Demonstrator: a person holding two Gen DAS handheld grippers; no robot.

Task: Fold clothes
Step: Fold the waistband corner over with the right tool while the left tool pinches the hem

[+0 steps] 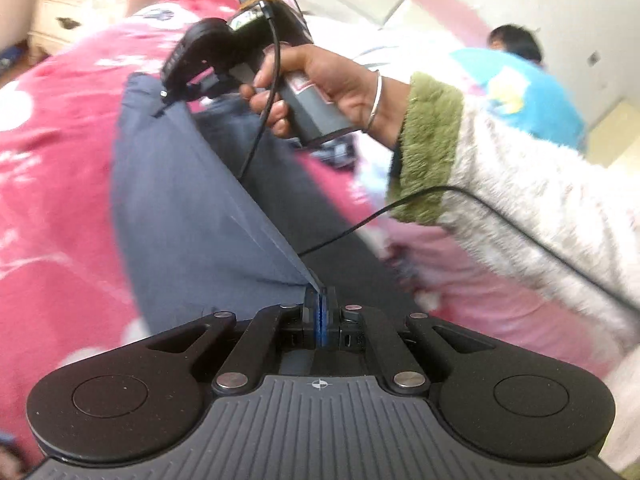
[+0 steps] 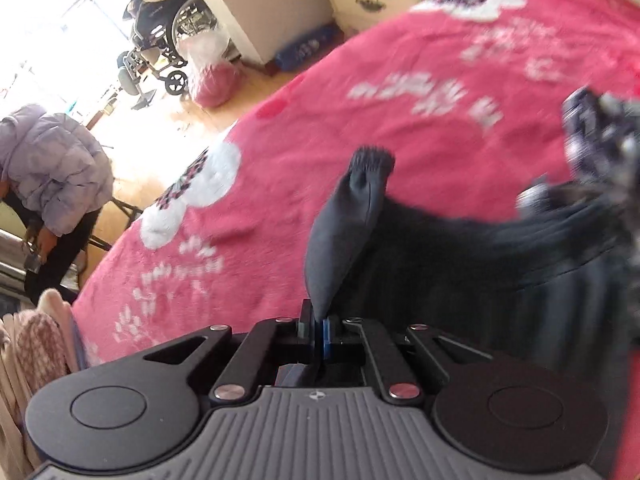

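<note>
Holding: both claws are gripping one dark blue garment (image 1: 180,208) and lifting it over the bed (image 1: 52,184).
Left claw (image 1: 320,312): its jaws are pressing together on a corner of the cloth, which is running taut away from it.
Right claw (image 2: 318,326): clamped on a bunched end with a ribbed cuff (image 2: 370,160) sticking up; in the left view this claw (image 1: 172,96) is pinching the far edge of the same cloth.
Where: the garment is hanging stretched between the two claws, its lower part trailing on the pink blanket.
Handling: it is looking light, soft and limp, likely to sag and slide; corners, hems and the cuff are seeming the firmest places to hold.
Room: the bed is offering wide flat blanket on the left side; a patterned cloth pile (image 2: 600,152) is crowding the right.
Edges: the bed edge is dropping to the floor (image 2: 160,128), and a cable (image 1: 460,194) is crossing near the cloth, possibly snagging.
</note>
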